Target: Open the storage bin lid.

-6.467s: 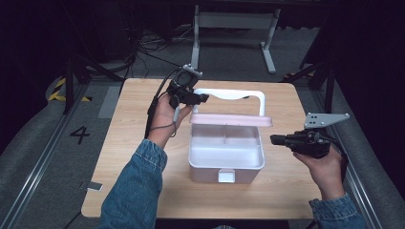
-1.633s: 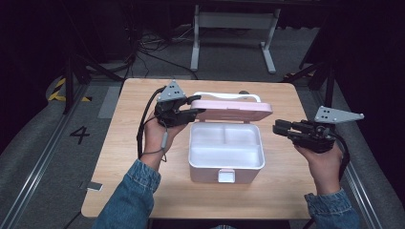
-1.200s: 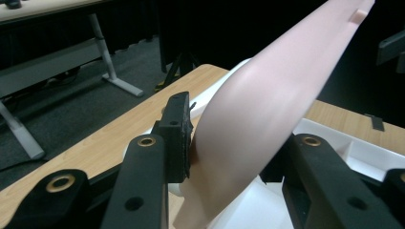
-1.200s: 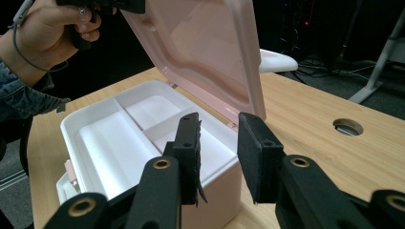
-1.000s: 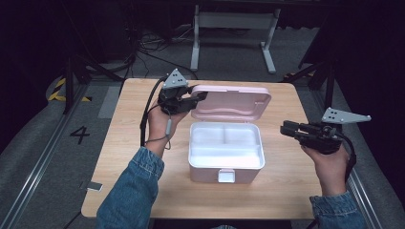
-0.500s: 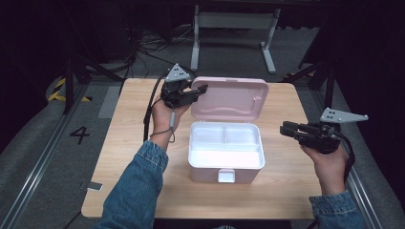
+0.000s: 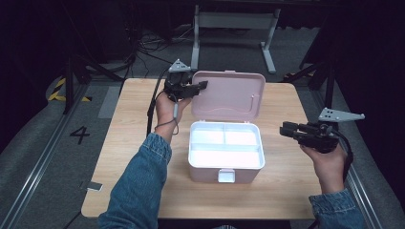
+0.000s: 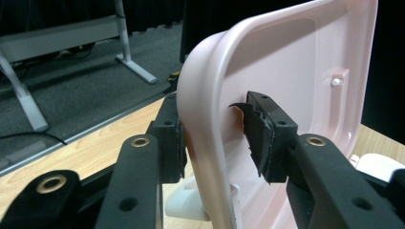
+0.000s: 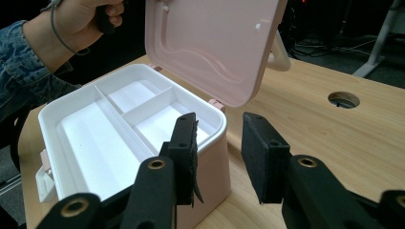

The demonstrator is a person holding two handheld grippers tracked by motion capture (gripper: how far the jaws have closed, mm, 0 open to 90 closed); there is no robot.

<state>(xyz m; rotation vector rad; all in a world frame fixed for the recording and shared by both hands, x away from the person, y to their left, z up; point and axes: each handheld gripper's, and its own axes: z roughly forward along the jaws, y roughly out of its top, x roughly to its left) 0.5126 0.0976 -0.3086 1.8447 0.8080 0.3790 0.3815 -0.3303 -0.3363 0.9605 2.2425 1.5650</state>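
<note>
The left gripper (image 8: 215,138) has its jaws on both sides of the lid (image 8: 286,71) edge. One pad lies against the outer face and the other pad (image 8: 260,138) sits just beside the inner face, so it holds the lid between them. In the high view the lid (image 7: 229,95) stands open, leaning back from the box (image 7: 226,151), and the left gripper (image 7: 198,87) is at its left edge.

The right gripper (image 9: 217,157) has its jaws spread with nothing between them. The box (image 9: 119,129) is just ahead of it and to its left, with white compartments inside, on the table (image 9: 334,143). In the high view the right gripper (image 7: 286,130) hovers beside the box, apart from it.
</note>
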